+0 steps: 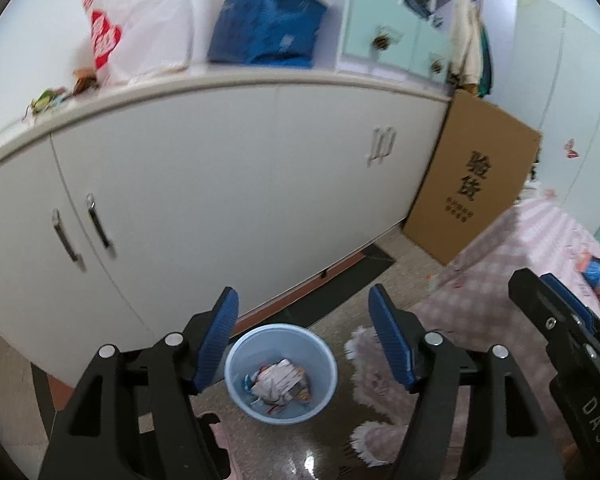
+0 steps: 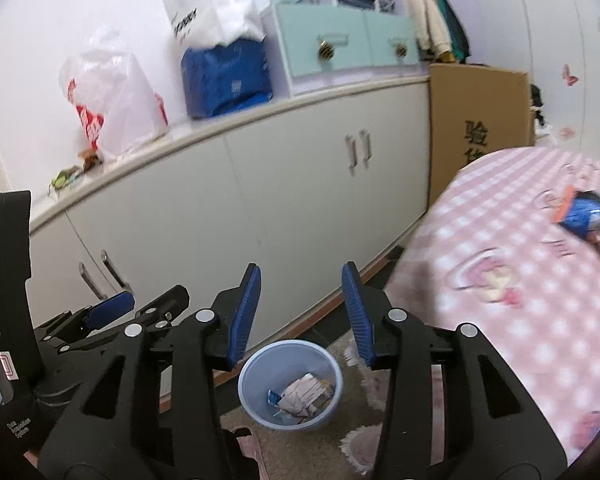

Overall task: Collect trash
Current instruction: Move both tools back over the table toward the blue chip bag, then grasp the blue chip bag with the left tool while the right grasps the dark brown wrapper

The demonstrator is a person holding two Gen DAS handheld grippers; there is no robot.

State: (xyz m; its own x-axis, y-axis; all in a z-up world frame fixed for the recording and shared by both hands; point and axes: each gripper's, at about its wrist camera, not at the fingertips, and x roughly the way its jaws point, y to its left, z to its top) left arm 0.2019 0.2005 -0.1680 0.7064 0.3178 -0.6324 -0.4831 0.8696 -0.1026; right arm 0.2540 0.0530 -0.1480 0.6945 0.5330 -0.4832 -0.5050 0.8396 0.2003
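Holding my left gripper (image 1: 304,336) above the light blue wastebasket (image 1: 281,374) on the floor, jaws spread and empty, crumpled wrappers (image 1: 280,386) lying inside, my right gripper (image 2: 302,312) alongside, parted with nothing between, blue snack packet (image 2: 588,218) on the pink checked bed (image 2: 500,272), white cabinet (image 1: 220,184) behind

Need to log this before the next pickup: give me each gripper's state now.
Left gripper: open, holding nothing.
Right gripper: open, holding nothing.

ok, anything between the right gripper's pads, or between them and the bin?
Nothing: right gripper is open and empty; the right wrist view shows only cabinet front and floor down to the blue bin.
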